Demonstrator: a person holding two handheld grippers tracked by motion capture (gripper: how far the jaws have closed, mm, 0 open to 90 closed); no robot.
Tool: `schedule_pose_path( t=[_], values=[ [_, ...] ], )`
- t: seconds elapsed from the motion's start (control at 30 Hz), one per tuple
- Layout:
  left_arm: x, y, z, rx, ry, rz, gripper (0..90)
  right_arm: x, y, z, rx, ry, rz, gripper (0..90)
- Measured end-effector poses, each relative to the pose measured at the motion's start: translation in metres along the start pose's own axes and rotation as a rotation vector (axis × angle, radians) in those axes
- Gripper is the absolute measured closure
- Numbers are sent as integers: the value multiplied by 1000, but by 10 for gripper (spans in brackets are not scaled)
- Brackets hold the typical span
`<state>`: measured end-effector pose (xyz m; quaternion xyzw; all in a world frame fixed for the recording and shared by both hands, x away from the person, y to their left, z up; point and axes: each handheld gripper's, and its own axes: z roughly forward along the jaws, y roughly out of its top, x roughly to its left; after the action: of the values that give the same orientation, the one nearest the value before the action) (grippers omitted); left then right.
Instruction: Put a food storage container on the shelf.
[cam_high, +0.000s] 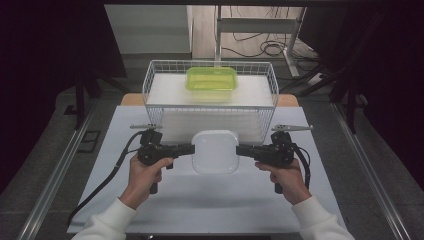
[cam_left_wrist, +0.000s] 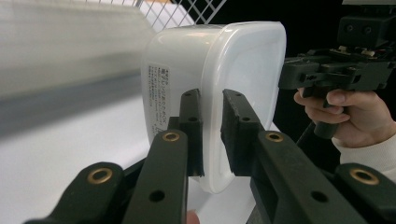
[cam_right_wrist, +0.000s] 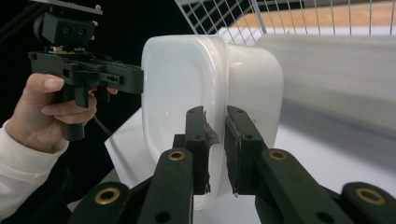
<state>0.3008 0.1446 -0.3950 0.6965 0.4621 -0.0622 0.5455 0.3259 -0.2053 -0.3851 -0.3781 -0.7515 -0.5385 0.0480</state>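
Note:
A white lidded plastic container (cam_high: 215, 151) hangs just above the white table, held from both sides. My left gripper (cam_high: 191, 148) is shut on its left rim, and in the left gripper view the jaws pinch the lid's edge (cam_left_wrist: 212, 135). My right gripper (cam_high: 239, 149) is shut on the right rim, its jaws clamped on the lid's edge (cam_right_wrist: 216, 149) in the right gripper view. Each gripper view shows the container (cam_left_wrist: 219, 70) (cam_right_wrist: 210, 84) on its side, with the other hand and its gripper beyond it. A green-lidded container (cam_high: 211, 83) sits inside the wire basket (cam_high: 150, 80) behind.
The white wire basket stands on a white block at the table's far side, right behind the held container. White table surface (cam_high: 200, 200) lies open in front of the hands. A metal rail (cam_high: 55, 175) runs along the left; cables lie on the floor beyond.

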Motion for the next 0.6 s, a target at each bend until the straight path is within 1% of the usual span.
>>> schedule_pose_path(
  t=[0.1,0.33,0.43,0.6],
  values=[
    [0,11,-2,-8,1,5,788,2,10,-1,-12,3,-8,795],
    [0,35,-6,-17,-2,14,787,2,32,0,-29,0,-26,794],
    [-2,45,-7,-21,0,20,787,2,42,0,-37,-2,-35,793],
    [-5,64,-12,-39,-9,36,790,0,58,-2,-58,6,-40,794]
  ],
)
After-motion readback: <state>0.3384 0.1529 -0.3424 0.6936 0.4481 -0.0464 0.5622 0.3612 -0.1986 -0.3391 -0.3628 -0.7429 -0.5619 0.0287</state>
